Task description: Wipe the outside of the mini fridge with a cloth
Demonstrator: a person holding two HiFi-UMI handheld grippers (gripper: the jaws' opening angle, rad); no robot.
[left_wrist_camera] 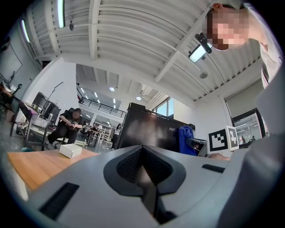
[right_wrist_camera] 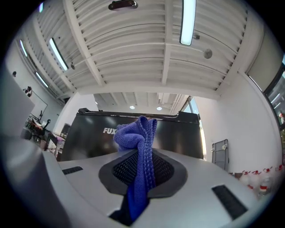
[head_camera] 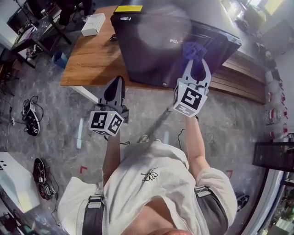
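Observation:
The black mini fridge [head_camera: 170, 43] stands on a wooden table [head_camera: 89, 57], its dark door facing me. My right gripper [head_camera: 197, 63] is shut on a bunched blue cloth [head_camera: 193, 50], which lies at the fridge door's upper right. In the right gripper view the cloth [right_wrist_camera: 139, 142] sticks up between the shut jaws, with the fridge [right_wrist_camera: 187, 133] close behind. My left gripper [head_camera: 118, 82] is shut and holds nothing, hanging in front of the table's edge, left of the fridge door. From the left gripper [left_wrist_camera: 142, 156] I see the fridge [left_wrist_camera: 147, 129] and the cloth [left_wrist_camera: 185, 136].
A white box [head_camera: 93, 24] lies on the table's far left. A yellow label [head_camera: 128, 8] sits on the fridge top. Cables [head_camera: 30, 117] lie on the floor at left. Wooden slats [head_camera: 248, 78] run to the right. A seated person [left_wrist_camera: 67, 124] is far behind.

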